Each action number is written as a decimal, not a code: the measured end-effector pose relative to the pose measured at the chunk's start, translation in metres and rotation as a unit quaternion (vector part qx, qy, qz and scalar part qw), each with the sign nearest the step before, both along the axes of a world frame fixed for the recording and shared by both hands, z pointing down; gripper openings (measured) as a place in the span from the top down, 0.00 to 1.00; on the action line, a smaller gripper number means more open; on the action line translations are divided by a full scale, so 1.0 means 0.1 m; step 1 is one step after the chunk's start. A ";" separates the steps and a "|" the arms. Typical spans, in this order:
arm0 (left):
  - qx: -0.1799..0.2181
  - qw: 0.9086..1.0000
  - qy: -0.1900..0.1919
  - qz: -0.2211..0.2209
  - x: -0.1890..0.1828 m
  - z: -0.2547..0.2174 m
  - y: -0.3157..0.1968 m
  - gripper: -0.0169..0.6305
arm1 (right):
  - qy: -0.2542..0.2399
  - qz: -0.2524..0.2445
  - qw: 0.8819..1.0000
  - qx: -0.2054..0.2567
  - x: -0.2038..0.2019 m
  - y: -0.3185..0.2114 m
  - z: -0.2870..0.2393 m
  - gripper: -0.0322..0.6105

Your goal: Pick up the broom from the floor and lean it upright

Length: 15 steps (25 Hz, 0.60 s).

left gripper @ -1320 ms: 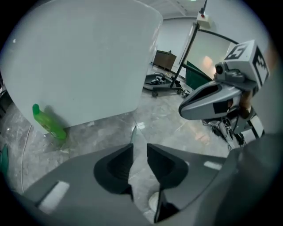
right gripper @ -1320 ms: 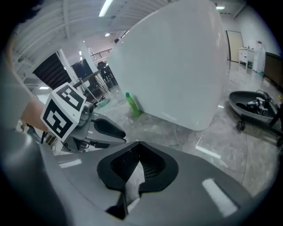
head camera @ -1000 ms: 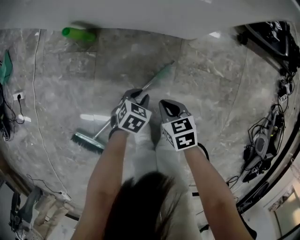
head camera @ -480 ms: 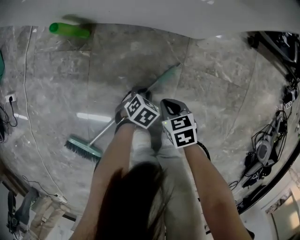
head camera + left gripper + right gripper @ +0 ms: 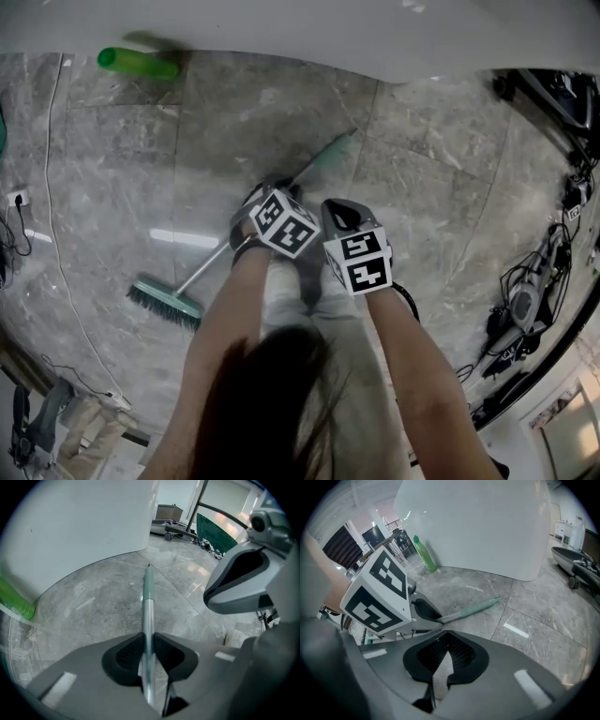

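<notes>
The broom lies flat on the grey marble floor. Its green brush head is at lower left, and its metal handle runs up-right to a green grip end. My left gripper is low over the middle of the handle. In the left gripper view the pads are shut on the metal handle, and the green grip points away ahead. My right gripper hangs just right of the left one, beside the handle. Its jaws are shut with nothing between them.
A green bottle lies at the foot of the white wall. A white cable and a wall socket are at the left. Dark equipment and cables crowd the right edge. The person's legs stand below the grippers.
Both grippers have sunk toward the floor. The left one has rolled a little and now sits around the broom handle. The broom still lies on the floor.
</notes>
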<state>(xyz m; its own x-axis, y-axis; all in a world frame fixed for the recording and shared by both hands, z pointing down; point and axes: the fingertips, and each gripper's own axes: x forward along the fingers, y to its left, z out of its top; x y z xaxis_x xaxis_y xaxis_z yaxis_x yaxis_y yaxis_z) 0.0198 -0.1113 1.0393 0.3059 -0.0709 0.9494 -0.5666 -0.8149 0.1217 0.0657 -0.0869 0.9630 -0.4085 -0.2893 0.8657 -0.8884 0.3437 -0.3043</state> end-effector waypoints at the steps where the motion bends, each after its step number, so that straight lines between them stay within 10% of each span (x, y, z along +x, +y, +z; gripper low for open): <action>1: 0.002 1.000 0.003 -0.003 0.00 -0.03 -0.03 0.86 | -0.001 -0.002 1.000 0.001 -0.02 0.00 -0.02 0.95; 15: 0.064 0.995 0.063 -0.043 0.06 -0.88 -0.51 0.86 | -0.012 0.007 0.999 0.050 -0.03 -0.33 -0.68 0.95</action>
<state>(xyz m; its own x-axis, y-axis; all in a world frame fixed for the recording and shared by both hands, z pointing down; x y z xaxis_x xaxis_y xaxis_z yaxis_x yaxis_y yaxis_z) 0.0256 -0.1619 0.9508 0.4094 -0.2196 0.8855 -0.6216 -0.7776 0.0946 0.0630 -0.1195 0.8950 -0.4232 -0.3805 0.8222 -0.8865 0.3611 -0.2892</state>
